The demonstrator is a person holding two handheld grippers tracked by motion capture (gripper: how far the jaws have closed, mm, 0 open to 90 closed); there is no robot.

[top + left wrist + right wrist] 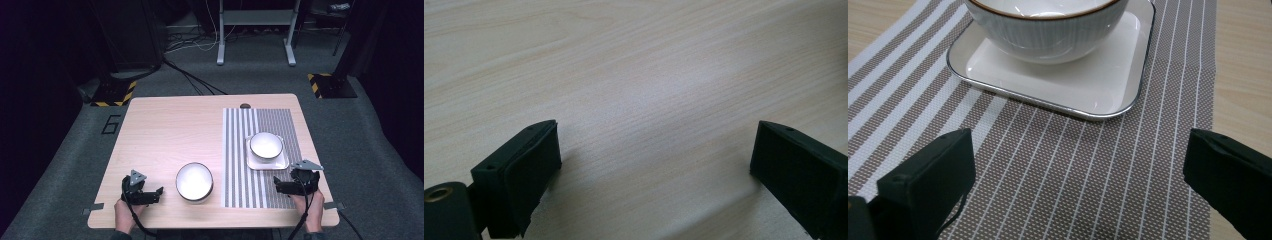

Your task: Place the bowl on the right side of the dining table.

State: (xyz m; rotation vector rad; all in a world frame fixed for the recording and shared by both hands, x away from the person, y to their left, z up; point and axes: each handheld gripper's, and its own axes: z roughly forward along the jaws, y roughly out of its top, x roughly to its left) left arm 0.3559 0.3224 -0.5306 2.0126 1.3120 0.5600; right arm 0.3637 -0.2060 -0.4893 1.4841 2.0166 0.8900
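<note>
A white bowl with a dark rim [194,181] stands on the bare wood near the table's front, left of the striped placemat [240,150]. A second white bowl [266,145] [1045,27] sits on a square white plate [281,162] [1073,85] on the placemat. My left gripper [156,194] [654,150] rests low over bare wood just left of the first bowl, open, with nothing between its jaws. My right gripper [286,181] [1078,155] hovers over the placemat just in front of the plate, open and holding nothing.
The wooden table [165,130] has bare room across its left and back. A small dark round thing [245,105] sits at the back edge. Beyond the table are grey carpet, cables and a metal stand's feet [255,55].
</note>
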